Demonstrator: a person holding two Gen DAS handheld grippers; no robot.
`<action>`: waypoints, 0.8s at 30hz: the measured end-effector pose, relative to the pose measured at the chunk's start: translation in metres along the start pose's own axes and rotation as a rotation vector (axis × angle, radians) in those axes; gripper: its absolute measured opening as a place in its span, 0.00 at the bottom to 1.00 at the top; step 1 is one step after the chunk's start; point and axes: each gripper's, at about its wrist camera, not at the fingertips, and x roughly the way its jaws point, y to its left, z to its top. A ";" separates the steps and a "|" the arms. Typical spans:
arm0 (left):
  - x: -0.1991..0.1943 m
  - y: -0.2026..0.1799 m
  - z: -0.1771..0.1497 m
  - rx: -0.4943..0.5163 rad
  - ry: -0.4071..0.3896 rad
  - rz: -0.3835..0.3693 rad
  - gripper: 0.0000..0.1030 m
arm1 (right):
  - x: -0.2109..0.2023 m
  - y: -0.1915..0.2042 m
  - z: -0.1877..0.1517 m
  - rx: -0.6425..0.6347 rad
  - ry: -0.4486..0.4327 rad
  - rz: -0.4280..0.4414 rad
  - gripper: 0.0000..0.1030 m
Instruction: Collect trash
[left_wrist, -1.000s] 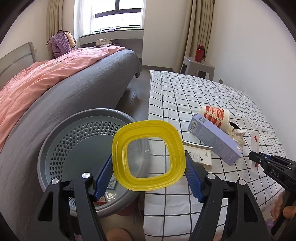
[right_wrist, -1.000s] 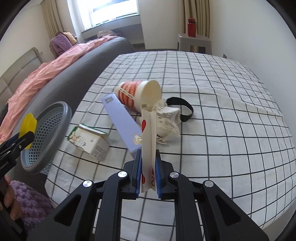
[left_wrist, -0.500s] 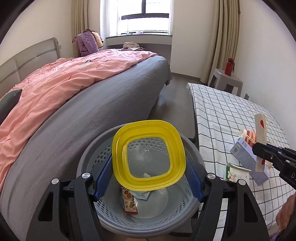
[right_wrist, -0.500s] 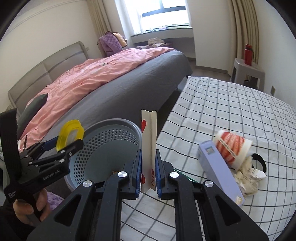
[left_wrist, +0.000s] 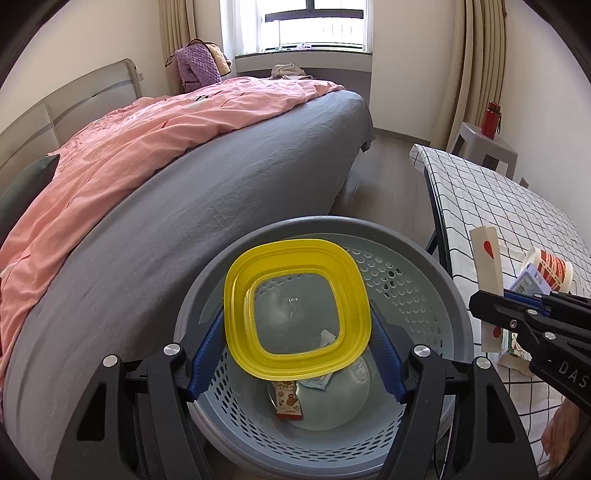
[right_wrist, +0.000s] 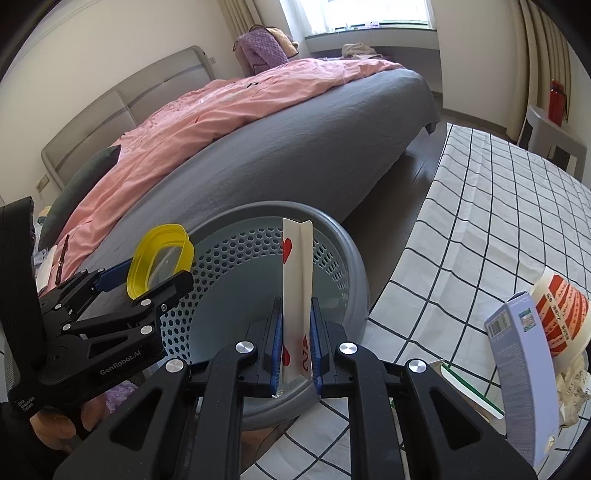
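While the left gripper (left_wrist: 297, 354) is held over the basket (left_wrist: 436, 273), a yellow lid (left_wrist: 295, 314) is clamped between its wide-set jaws. A folded card (right_wrist: 297, 295) is pinched upright in the nearly closed jaws of the right gripper (right_wrist: 295, 354), beyond which the basket rim is seen. Wrappers (left_wrist: 290, 400) lie below the lid.

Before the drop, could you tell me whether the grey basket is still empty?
No, the grey basket already holds a snack wrapper and other scraps on its floor.
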 end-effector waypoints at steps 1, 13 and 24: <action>0.001 0.001 0.000 -0.001 0.002 0.003 0.67 | 0.003 -0.001 0.001 -0.001 0.006 0.004 0.13; 0.008 0.008 0.000 -0.020 0.015 0.032 0.68 | 0.003 0.001 0.004 -0.007 -0.017 0.008 0.34; 0.004 0.009 0.000 -0.034 0.001 0.065 0.73 | -0.006 0.001 0.005 -0.005 -0.059 -0.003 0.56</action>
